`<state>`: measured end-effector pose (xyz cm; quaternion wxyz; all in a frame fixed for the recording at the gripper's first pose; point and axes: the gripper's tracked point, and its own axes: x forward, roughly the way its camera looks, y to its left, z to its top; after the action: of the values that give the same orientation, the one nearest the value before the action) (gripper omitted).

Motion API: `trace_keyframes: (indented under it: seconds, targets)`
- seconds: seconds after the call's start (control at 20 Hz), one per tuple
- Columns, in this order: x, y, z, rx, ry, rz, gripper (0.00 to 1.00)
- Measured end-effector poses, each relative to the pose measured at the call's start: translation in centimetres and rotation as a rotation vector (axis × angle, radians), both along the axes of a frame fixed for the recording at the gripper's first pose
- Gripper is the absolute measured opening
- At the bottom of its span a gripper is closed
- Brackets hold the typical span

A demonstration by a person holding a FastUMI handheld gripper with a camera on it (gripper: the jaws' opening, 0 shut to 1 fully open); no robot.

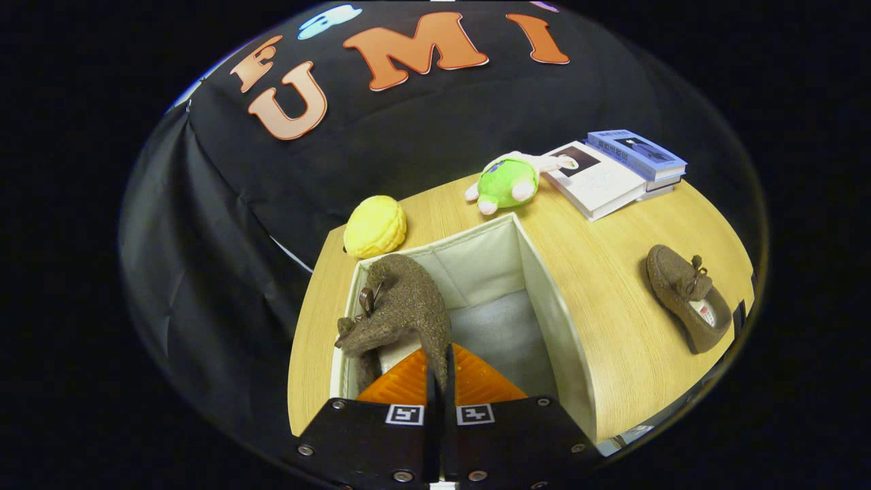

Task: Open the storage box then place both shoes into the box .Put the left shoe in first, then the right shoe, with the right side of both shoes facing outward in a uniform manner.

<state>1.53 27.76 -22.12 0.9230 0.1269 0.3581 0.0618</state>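
The hand-held gripper (439, 371) has its two fingers drawn close together, pinching the rim of a brown fuzzy shoe (401, 306) between them, so it is clamped on that shoe. The shoe hangs just ahead of the fingers, over the left part of the open storage box (551, 320), close against the box's left wall, with its small bow and toe turned toward the left. Whether the shoe already touches the box floor cannot be told.

The box is a cream fabric one, open at the top, with a pale grey bottom showing to the right of the held shoe. It stands on a light wooden tabletop (612, 327).

The second brown shoe (687, 296) lies on the tabletop well to the right of the box, apart from it, its opening facing up and a label visible inside.

Beyond the box, near its far left corner, sits a yellow rounded plush toy (374, 226). Farther back, past the far right corner, lies a green and cream plush toy (510, 180). Just beside that toy, to its right, is an open white book (597, 180), and a short stack of books (639, 158) with a blue cover on top rests touching it.
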Motion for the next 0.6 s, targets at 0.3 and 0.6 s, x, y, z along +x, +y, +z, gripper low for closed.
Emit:
trace_keyframes:
  seconds: [0.3,0.6]
  targets:
    - [0.2,-0.7,2.1,-0.036,-0.068,0.049,0.55]
    - [0.7,-5.1,5.2,-0.071,-0.166,0.058,0.99]
